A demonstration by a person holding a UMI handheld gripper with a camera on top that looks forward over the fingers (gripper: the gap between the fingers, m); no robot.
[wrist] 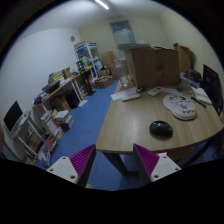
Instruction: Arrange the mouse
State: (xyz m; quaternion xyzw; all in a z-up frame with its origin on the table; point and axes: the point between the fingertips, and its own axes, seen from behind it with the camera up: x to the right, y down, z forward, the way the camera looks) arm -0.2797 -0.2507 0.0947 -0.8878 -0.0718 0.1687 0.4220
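Observation:
A dark mouse (160, 128) lies on the wooden table (135, 120) near its front edge, beyond my fingers and to their right. My gripper (113, 162) is open and empty, held above the blue floor in front of the table's edge. Both purple pads (82, 160) show wide apart, with nothing between them but the table's edge and leg.
A round patterned mat (181, 105) lies on the table behind the mouse. A cardboard box (152, 66) stands at the table's far side, with papers (127, 95) beside it. Shelves and clutter (40, 125) line the left wall. Blue floor (85, 120) runs between.

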